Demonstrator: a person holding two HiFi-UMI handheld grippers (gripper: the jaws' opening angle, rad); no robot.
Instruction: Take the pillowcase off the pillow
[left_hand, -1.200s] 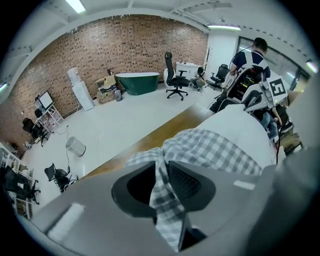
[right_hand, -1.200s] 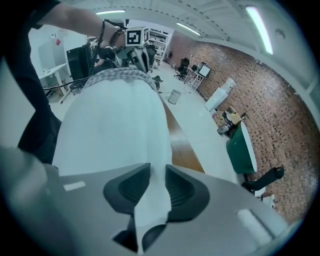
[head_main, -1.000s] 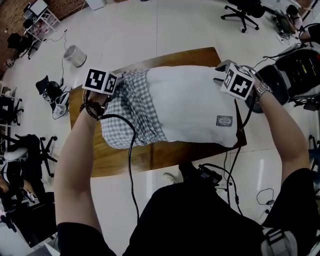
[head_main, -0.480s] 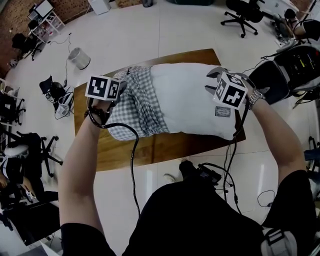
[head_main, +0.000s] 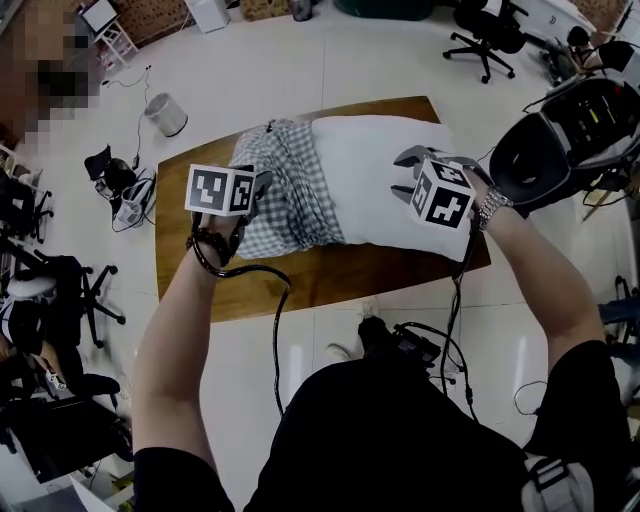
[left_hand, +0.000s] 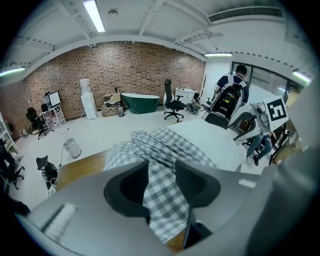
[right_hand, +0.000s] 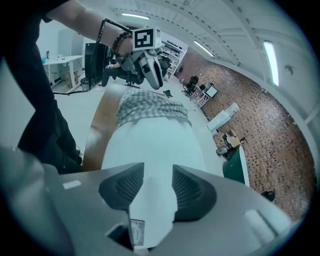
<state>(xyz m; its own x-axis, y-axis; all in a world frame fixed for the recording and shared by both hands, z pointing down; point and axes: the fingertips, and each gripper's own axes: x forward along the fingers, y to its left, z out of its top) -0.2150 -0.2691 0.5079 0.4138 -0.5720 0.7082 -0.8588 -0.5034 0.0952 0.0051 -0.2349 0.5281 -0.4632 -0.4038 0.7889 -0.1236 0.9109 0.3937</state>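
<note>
A white pillow (head_main: 372, 170) lies across the wooden table (head_main: 330, 282). Its left end is still inside a bunched grey-and-white checked pillowcase (head_main: 288, 185). My left gripper (head_main: 262, 183) is at the pillowcase's near left. In the left gripper view the checked cloth (left_hand: 165, 145) fills the gap of that gripper (left_hand: 161, 168); its jaws have just been opening slightly, with the cloth still touching both pads. My right gripper (head_main: 403, 173) is at the pillow's right end. Its jaws (right_hand: 158, 172) have also just opened a little, and they pinch the pillow's labelled corner (right_hand: 150, 200).
A black cable (head_main: 270, 292) trails from the left gripper over the table's near edge. A bin (head_main: 168, 113) stands on the floor beyond the table's far left. Office chairs (head_main: 487, 22) and a black seat (head_main: 560, 140) stand around. A person with a backpack (left_hand: 231, 97) stands far off.
Both grippers have come nearer to each other and shifted along the table with the pillow. The pillow's right end overhung the table's right edge; now it lies inside it.
</note>
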